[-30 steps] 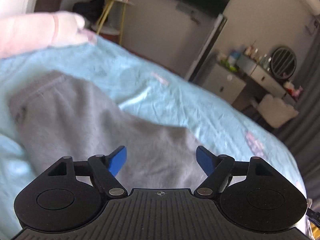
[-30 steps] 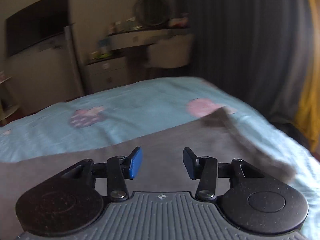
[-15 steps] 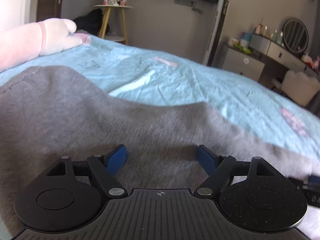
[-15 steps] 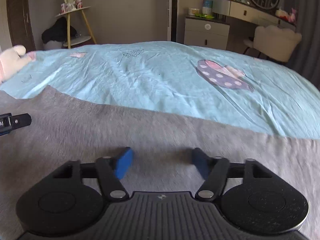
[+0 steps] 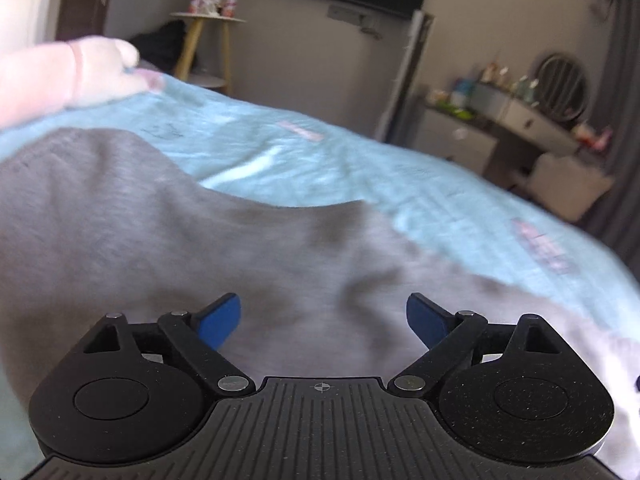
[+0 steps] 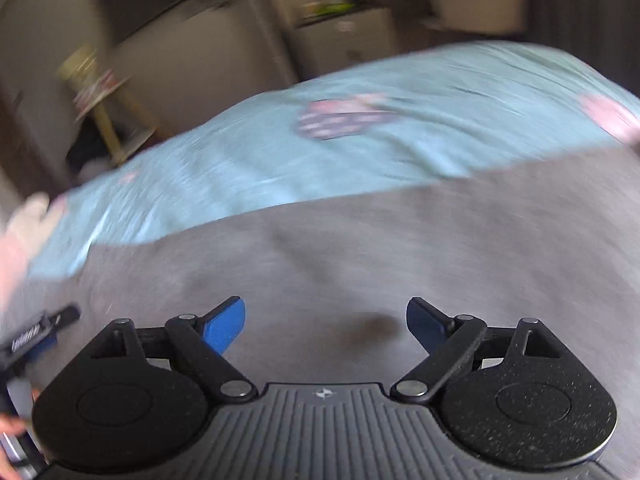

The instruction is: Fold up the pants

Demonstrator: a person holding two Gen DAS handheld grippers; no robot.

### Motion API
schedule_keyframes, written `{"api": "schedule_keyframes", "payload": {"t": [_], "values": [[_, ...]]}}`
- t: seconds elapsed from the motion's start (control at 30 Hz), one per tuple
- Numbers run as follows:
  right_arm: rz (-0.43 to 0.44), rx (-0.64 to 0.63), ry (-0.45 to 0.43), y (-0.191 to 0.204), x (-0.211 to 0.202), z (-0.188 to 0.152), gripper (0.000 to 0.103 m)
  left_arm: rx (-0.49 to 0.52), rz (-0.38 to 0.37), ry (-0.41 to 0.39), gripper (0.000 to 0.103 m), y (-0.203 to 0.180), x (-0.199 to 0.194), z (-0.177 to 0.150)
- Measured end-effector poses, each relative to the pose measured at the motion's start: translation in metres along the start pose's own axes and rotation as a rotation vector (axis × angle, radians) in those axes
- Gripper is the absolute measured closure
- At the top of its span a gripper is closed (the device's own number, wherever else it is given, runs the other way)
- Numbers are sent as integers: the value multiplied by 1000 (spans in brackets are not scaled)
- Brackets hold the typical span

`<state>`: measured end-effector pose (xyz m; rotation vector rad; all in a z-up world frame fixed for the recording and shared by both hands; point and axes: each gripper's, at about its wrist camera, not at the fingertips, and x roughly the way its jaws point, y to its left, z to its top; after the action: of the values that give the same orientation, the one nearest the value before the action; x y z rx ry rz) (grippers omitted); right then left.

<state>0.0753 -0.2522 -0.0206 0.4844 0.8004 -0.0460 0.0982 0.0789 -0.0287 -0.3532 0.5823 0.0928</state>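
The grey pants [image 5: 168,216] lie flat on the bed [image 5: 360,176], long axis running left to right under both tools. The left hand-held gripper [image 5: 323,314] and right hand-held gripper [image 6: 325,316] gape wide, holding nothing. A vanity [image 5: 520,108] stands beyond.

Each view is taken from close above the grey pants [image 5: 160,220], facing across the bed [image 6: 400,152]; both are shared by the two views.
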Motion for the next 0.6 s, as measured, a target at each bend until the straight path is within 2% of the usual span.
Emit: {"api": "schedule_keyframes", "payload": {"t": [0.03,0.1,0.2,0.27,0.3,0.4,0.5,0.6], "values": [[-20,90,-11,-27,-12,2,18,-17,-38,12,8,-4,-4,-2],[-57,215,-49,-77,-37,3,35,-13,-82,32,8,-16,-11,-10],[-172,323,-115,-139,-81,-8,51,41,-79,67,8,-34,-19,-24],[-228,392,-178,-171,-112,-23,51,62,-90,91,8,-42,-21,-32],[-252,428,-200,-185,-124,-30,55,73,-97,102,8,-45,-20,-34],[-296,528,-221,-217,-143,-46,58,98,-98,117,8,-51,-18,-38],[-239,607,-255,-237,-141,-52,58,82,-97,164,8,-50,-13,-42],[-203,652,-269,-249,-128,-49,58,64,-89,168,8,-49,-19,-45]]}}
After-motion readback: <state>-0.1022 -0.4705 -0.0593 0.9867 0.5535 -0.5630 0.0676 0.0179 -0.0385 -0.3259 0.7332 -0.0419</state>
